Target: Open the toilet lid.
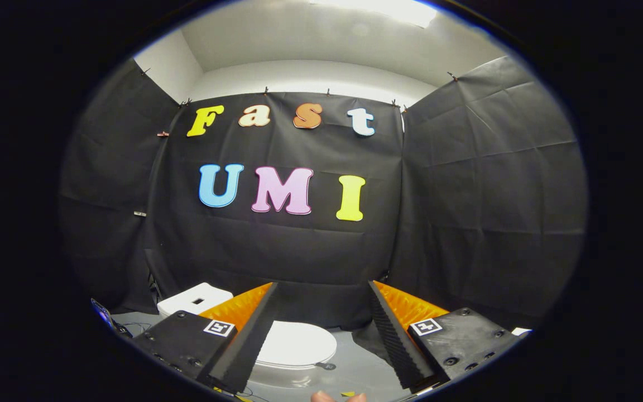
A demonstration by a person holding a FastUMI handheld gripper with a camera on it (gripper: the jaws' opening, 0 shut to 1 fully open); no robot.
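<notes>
Gripper (321, 304): fingers spread wide apart, gripping nothing, held above the floor and aimed at the black cloth wall (277, 251).
Toilet lid (297, 344): white, down and closed, lying low between the two fingers, partly hidden by the left one.
Cistern (194, 300): white, far left of the lid, against the cloth wall (a dark button on top).
Floor (349, 371): grey, around the toilet.
Person: fingertips (337, 397) just visible at the near edge.
</notes>
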